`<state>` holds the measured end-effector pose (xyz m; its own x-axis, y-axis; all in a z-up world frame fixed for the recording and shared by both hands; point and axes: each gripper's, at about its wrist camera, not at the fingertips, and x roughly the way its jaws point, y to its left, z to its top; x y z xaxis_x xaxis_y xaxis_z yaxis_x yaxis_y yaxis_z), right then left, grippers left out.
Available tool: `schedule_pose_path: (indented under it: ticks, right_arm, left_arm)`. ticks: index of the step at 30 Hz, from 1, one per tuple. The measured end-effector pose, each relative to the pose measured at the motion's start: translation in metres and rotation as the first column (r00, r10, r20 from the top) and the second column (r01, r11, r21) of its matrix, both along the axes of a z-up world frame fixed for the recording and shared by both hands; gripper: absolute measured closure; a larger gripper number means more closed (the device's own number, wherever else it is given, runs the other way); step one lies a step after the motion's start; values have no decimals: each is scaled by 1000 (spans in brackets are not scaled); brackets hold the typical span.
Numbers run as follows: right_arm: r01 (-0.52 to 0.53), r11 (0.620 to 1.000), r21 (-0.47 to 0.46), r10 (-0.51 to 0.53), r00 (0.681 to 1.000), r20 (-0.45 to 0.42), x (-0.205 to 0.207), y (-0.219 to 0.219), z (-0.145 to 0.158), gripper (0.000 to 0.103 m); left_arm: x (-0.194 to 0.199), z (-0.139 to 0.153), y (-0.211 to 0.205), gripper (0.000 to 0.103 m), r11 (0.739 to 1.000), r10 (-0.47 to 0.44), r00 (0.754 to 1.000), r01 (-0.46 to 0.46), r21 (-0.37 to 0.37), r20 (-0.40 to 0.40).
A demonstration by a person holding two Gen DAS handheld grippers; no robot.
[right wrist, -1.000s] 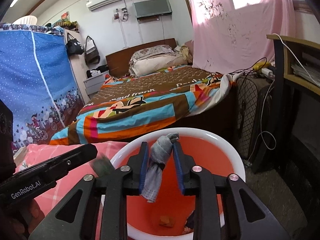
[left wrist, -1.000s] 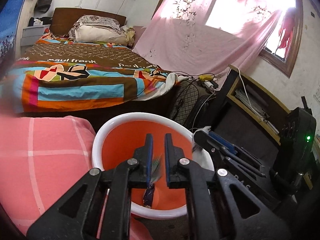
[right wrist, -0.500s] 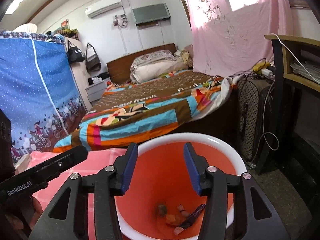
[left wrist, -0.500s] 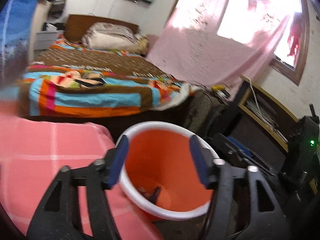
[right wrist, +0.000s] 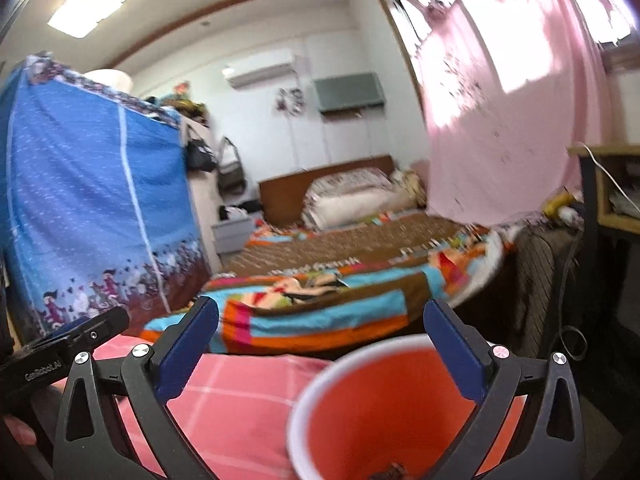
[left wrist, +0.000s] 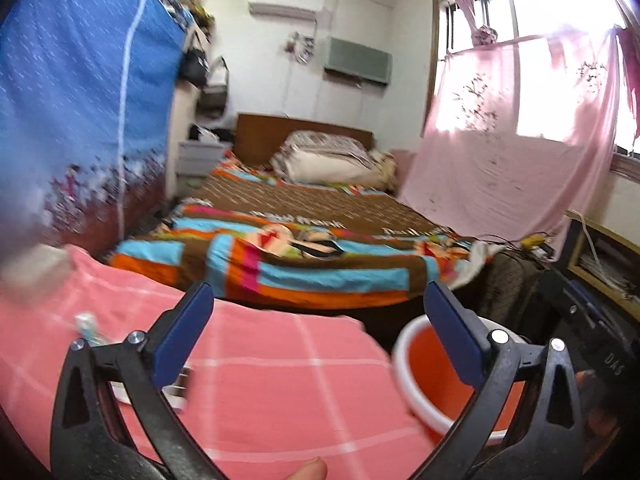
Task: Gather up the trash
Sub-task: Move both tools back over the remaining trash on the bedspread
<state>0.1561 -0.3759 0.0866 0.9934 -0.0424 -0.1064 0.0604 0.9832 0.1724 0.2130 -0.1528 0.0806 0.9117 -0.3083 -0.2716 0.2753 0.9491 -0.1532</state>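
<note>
The orange bin (left wrist: 424,376) with a white rim stands at the lower right of the left wrist view, beside the pink checked cloth (left wrist: 280,380). My left gripper (left wrist: 318,332) hangs over that cloth with its jaws opening wide and nothing between them. In the right wrist view the bin (right wrist: 360,408) sits just below my right gripper (right wrist: 320,344), whose jaws are also opening and hold nothing. Dark bits of trash (right wrist: 390,471) lie at the bin's bottom. A small white and teal scrap (left wrist: 86,322) rests on the cloth at the left, blurred.
A bed with a striped blanket (left wrist: 320,264) lies behind the cloth. A blue fabric wardrobe (right wrist: 88,208) stands left, a pink curtain (left wrist: 512,168) right. A dark desk with cables (right wrist: 592,240) is beside the bin. A person's fingertip (left wrist: 308,472) shows at the bottom edge.
Both grippers opened. A wrapper fell from the left and a grey wad from the right into the bin. The left gripper swung left off the bin; both tilted upward.
</note>
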Motion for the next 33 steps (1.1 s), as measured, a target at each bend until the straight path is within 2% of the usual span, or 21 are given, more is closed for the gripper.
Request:
schedule_pose_path:
  ticks: [9, 17, 23, 27, 30, 33]
  right_arm:
    - [-135, 989, -58, 142, 981, 136, 1, 72, 8, 0]
    - [-233, 966, -107, 249, 955, 163, 8, 129, 3, 0]
    - [-281, 948, -150, 302, 942, 147, 14, 159, -4, 0]
    - [-290, 940, -180, 311, 945, 105, 21, 177, -10, 0]
    - [-293, 934, -204, 306, 952, 32, 32, 188, -17, 0]
    - [-327, 922, -206, 324, 945, -50, 45, 196, -24, 1]
  left_arm:
    - [-24, 10, 75, 0, 990, 134, 985, -137, 26, 105]
    - [-38, 8, 139, 0, 970, 238, 961, -242, 14, 138]
    - [-47, 0, 173, 0, 954, 289, 944, -299, 37, 161]
    - [-49, -8, 183, 0, 947, 302, 940, -315, 65, 158]
    - [-44, -13, 186, 0, 946, 303, 945, -314, 82, 120]
    - [-36, -21, 187, 0, 955, 284, 958, -287, 78, 48]
